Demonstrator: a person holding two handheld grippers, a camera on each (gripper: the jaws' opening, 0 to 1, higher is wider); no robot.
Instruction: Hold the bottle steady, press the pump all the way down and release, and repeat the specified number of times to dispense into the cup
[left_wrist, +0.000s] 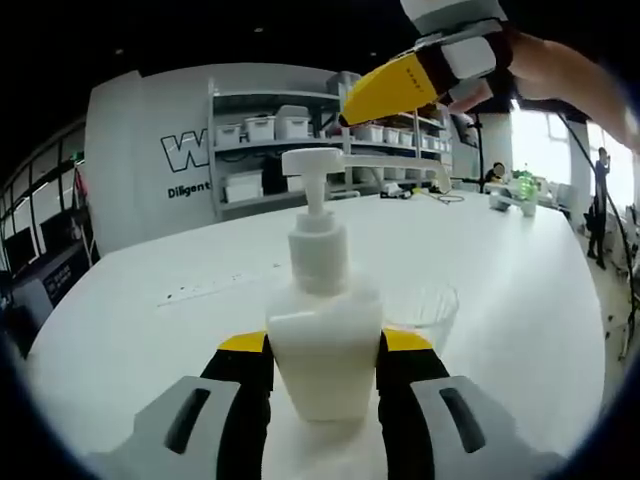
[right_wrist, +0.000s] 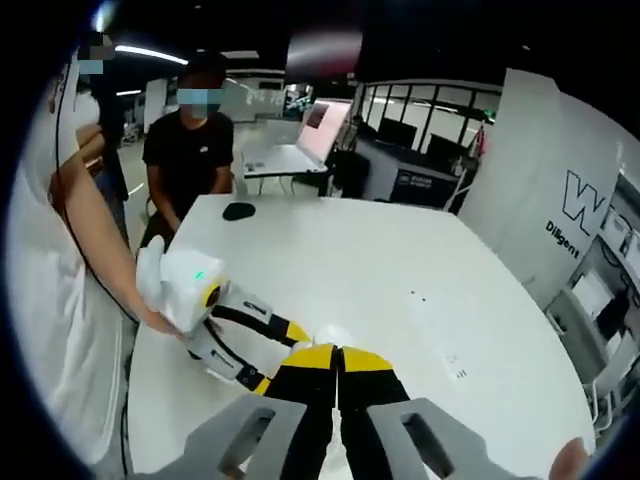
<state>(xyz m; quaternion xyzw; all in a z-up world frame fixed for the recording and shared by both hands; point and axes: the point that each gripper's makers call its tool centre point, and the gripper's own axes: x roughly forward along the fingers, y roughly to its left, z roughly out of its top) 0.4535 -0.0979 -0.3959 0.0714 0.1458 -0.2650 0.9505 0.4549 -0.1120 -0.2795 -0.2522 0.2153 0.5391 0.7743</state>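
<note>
On the table (left_wrist: 520, 300), left tongs (left_wrist: 325, 345) clamp the bottle (left_wrist: 322, 330).

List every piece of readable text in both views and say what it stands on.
"W": large dark letter, cut off by the shelving, on the white wall panel; it also shows at the right gripper view's edge.
"Diligent": smaller dark word below it, on the same panel, cut off in both views.
The pump bottle shows no label.
Bin labels on the shelves: too small to read.
</note>
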